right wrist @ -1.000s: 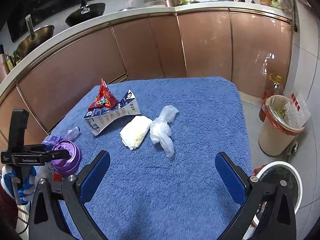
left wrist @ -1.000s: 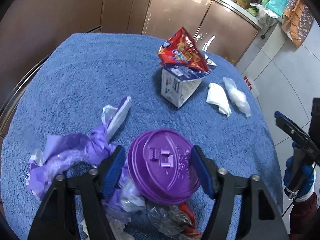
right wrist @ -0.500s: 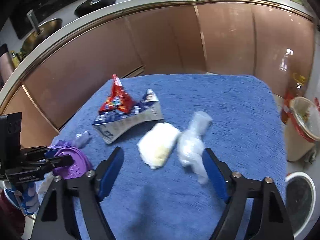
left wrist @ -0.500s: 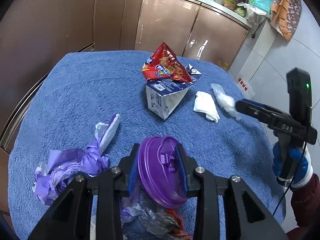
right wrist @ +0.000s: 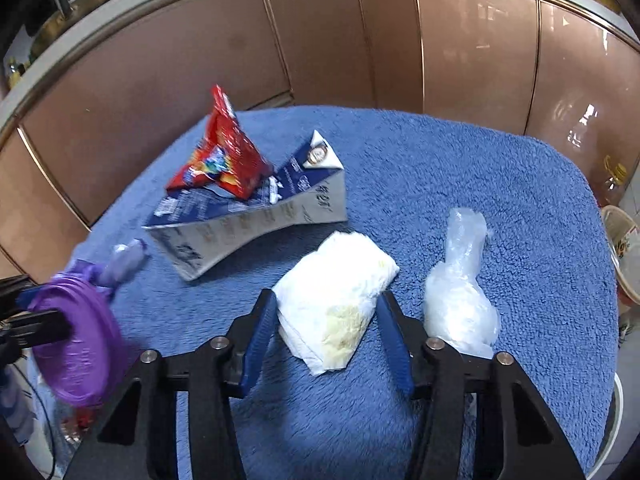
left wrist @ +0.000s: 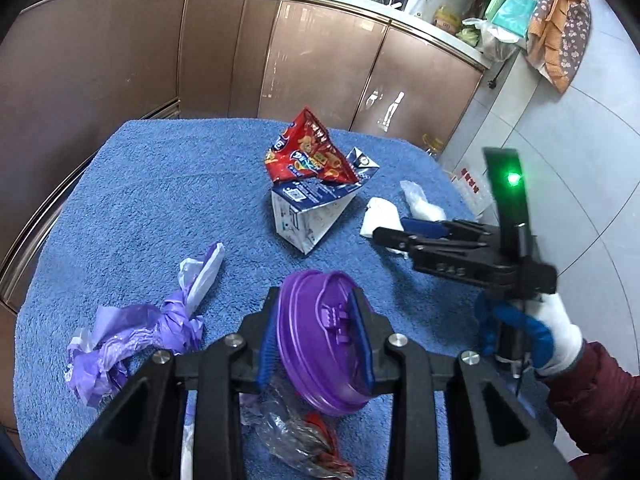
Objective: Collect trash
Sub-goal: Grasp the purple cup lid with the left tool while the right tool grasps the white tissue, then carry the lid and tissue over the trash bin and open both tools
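Note:
My left gripper (left wrist: 316, 340) is shut on a purple plastic lid (left wrist: 320, 344) and holds it tilted, lifted above the blue towel (left wrist: 160, 200); the lid also shows in the right wrist view (right wrist: 76, 348). My right gripper (right wrist: 328, 320) has closed in around a folded, stained white napkin (right wrist: 336, 296), its pads at the napkin's sides; whether they press on it I cannot tell. A red snack bag (right wrist: 224, 152) lies on a flattened blue-white carton (right wrist: 248, 220). A clear plastic bag (right wrist: 460, 292) lies right of the napkin.
Crumpled purple plastic (left wrist: 132, 336) lies left of the lid, and a clear wrapper (left wrist: 296, 440) under it. A bin with a red liner (right wrist: 624, 256) stands off the table's right edge. Brown cabinets (right wrist: 320, 60) curve behind the table.
My left gripper closed on the purple lid and lifted it. My right gripper moved forward and down to the napkin and narrowed its jaws around it.

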